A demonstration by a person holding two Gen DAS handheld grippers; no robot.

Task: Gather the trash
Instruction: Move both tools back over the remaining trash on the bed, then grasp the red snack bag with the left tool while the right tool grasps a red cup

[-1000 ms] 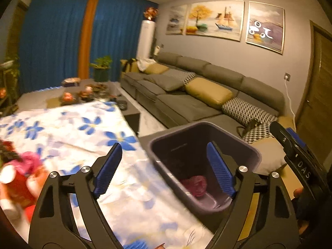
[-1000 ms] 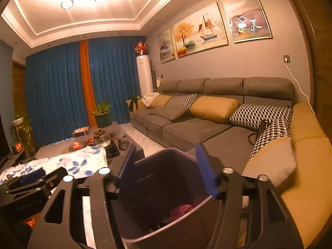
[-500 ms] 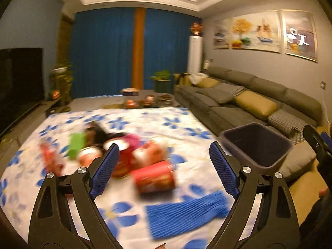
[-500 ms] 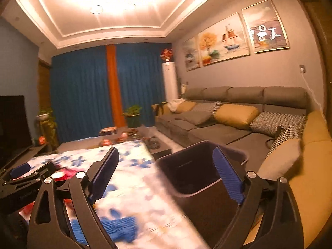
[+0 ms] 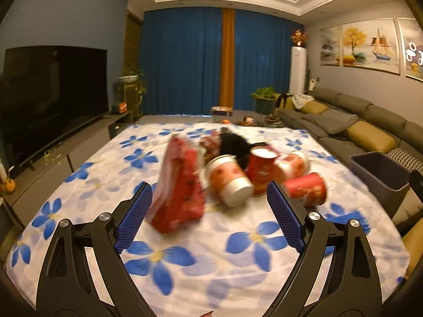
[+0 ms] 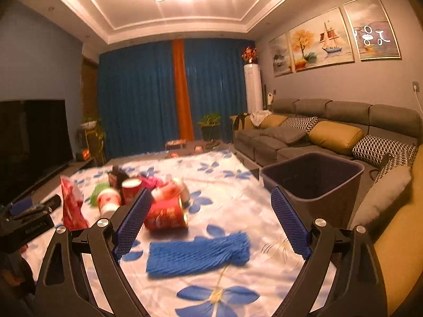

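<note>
A pile of trash lies on the flowered tablecloth (image 5: 185, 259): a red snack bag (image 5: 179, 185), several red paper cups (image 5: 230, 182), a lying red cup (image 6: 166, 214), a blue foam net (image 6: 198, 253) and a black wrapper (image 5: 235, 145). My left gripper (image 5: 208, 216) is open and empty, just short of the red bag. My right gripper (image 6: 211, 224) is open and empty above the blue net. The dark bin (image 6: 314, 182) stands off the table's right edge; it also shows in the left wrist view (image 5: 378, 171).
A grey sofa (image 6: 317, 132) with yellow and patterned cushions runs along the right wall. A television (image 5: 50, 97) stands at the left. A low table with small items (image 5: 238, 116) and blue curtains are behind.
Both grippers have swung left, away from the bin and over the table. The trash pile is now in front of the left gripper, the blue net under the right one.
</note>
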